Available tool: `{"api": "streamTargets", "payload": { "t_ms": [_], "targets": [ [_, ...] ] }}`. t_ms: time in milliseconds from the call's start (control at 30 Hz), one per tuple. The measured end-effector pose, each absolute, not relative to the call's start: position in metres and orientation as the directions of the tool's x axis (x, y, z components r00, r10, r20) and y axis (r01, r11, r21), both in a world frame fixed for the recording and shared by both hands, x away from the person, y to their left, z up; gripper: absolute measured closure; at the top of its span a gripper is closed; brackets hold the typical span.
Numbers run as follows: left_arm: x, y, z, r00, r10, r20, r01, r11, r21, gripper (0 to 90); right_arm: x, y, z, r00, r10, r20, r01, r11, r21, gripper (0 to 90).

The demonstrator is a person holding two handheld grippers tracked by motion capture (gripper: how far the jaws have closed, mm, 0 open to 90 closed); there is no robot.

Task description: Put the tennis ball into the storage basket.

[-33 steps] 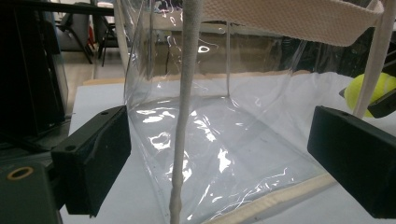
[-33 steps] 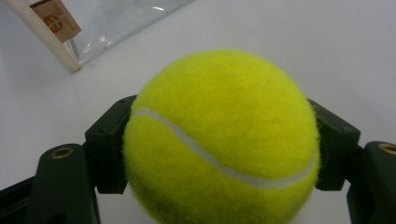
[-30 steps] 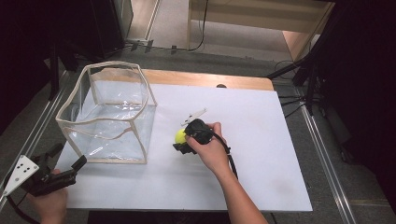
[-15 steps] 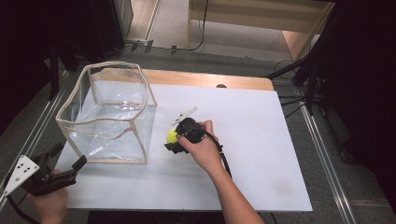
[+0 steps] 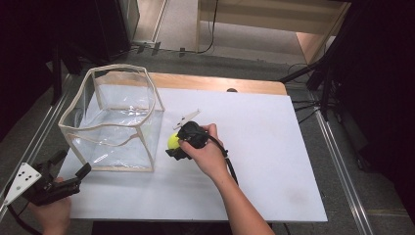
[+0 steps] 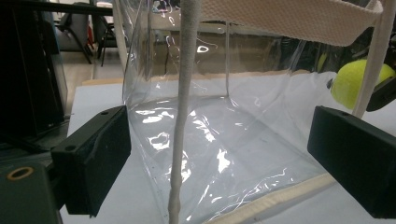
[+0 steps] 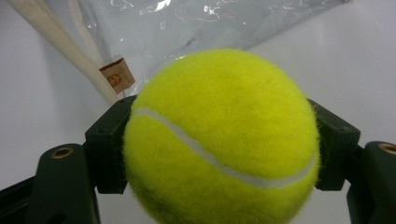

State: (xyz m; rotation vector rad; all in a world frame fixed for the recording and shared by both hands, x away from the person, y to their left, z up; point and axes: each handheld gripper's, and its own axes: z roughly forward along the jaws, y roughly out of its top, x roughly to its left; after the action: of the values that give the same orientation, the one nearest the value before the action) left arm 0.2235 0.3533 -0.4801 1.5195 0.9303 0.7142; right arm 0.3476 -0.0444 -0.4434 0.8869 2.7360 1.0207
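The fuzzy yellow-green tennis ball, clamped between the jaws of the right gripper just beside the clear plastic, cream-edged bag, could be knocked loose against its floppy rim, since the wide-open left gripper steadies nothing.

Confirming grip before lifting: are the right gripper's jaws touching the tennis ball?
Touching. The right gripper view shows the right gripper with both jaws pressed against the tennis ball.
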Motion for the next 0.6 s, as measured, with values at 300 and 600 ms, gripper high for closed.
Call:
{"api": "streamTargets", "payload": {
  "t_ms": [300,600],
  "targets": [
    [0.224,0.354,-0.48,0.5,0.864,-0.067,0.165,-0.019,0.986,6.5,0.35,-0.04,-0.429,-0.836,0.539,0.103,0.472,0.612,0.634,22.7],
    [0.224,0.354,-0.48,0.498,0.865,-0.065,0.166,-0.022,0.986,6.5,0.352,-0.04,-0.414,-0.842,0.528,0.112,0.464,0.603,0.649,22.7]
  ]
}}
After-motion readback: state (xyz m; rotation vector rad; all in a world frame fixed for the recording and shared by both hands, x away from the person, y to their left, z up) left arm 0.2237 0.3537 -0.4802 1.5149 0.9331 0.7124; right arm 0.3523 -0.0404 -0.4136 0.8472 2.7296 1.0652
